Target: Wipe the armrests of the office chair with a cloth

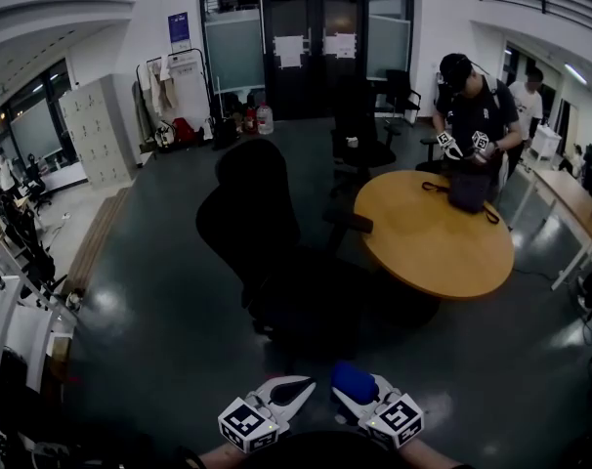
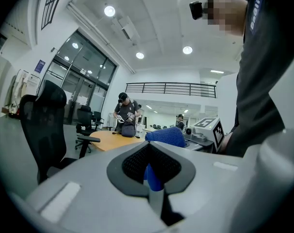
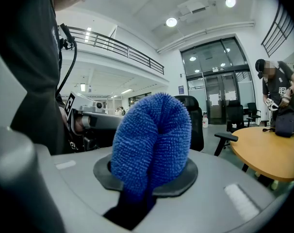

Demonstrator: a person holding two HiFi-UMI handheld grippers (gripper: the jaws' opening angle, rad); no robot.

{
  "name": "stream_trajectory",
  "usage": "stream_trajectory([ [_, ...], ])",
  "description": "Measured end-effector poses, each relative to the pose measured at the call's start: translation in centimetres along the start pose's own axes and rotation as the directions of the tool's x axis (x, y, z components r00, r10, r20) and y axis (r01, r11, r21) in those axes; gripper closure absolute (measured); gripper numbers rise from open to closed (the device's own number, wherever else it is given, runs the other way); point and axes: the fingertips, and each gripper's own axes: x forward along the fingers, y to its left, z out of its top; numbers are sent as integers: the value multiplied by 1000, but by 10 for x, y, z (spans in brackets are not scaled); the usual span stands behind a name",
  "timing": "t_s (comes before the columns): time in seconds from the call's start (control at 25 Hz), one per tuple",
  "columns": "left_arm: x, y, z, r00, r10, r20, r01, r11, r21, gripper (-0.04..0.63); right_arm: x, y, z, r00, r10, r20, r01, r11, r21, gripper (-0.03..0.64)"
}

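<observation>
A black office chair (image 1: 252,218) stands mid-floor ahead of me, its back toward me and one armrest (image 1: 350,221) sticking out on its right. Both grippers hang low at the bottom of the head view, well short of the chair. My right gripper (image 1: 355,391) is shut on a folded blue microfibre cloth (image 1: 353,379), which bulges out of the jaws (image 3: 152,140). My left gripper (image 1: 294,391) is shut with nothing held. The left gripper view shows the chair (image 2: 40,125) at left and the cloth (image 2: 166,136) beyond my jaws. In the right gripper view, the chair (image 3: 198,123) and armrest (image 3: 226,137) sit behind the cloth.
A round wooden table (image 1: 433,233) stands just right of the chair. Another person (image 1: 472,115) works with grippers on a dark bag (image 1: 469,189) at its far side. More black chairs (image 1: 359,140) stand behind, lockers (image 1: 96,130) and desks (image 1: 13,301) at left.
</observation>
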Motion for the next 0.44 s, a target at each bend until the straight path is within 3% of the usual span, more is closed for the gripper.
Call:
stream_trajectory([
  [0.44, -2, -3, -3, 1000, -2, 1, 2, 1000, -14, 580, -3, 3, -2, 1000, -3, -1, 3, 1000, 11, 509],
])
